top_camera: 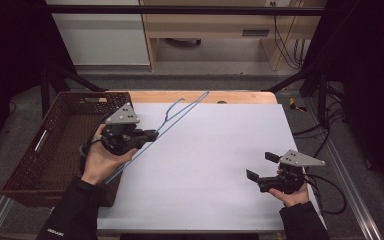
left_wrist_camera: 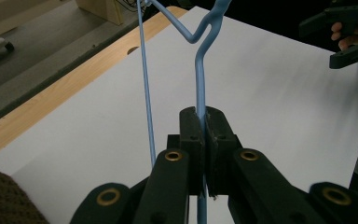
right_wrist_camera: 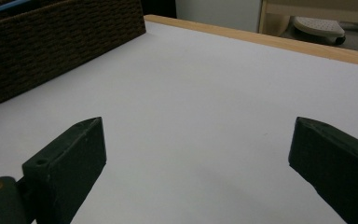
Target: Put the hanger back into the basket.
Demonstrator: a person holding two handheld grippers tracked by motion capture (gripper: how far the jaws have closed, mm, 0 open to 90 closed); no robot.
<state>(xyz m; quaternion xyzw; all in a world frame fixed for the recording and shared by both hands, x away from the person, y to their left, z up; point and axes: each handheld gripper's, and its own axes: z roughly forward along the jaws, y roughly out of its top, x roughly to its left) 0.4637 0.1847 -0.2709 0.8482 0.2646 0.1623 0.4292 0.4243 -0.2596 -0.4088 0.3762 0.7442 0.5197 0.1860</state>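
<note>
- Hanger (top_camera: 180, 114): a thin blue wire clothes hanger, held above the near-left part of the white table (top_camera: 220, 165). It slants from the left hand toward the far edge of the table, with its hook end at the far side.
- Handling, as a judgement: light and springy. The wire likely flexes under load, and its smooth coating may let it turn or slide between flat pads. It is not fragile.
- Grip point, as a judgement: a straight run of wire near a bend resists turning best. A hold at mid-span allows swing.
- Left gripper (left_wrist_camera: 200, 135): jaws closed on one straight strand of the hanger. A second strand passes free just beside the jaws.
- Right gripper (top_camera: 261, 166): jaws spread wide, holding nothing, low over the near-right part of the table, well apart from the hanger.
- Basket (top_camera: 35, 150): brown, woven, at the left edge of the table, beside the left hand.
</note>
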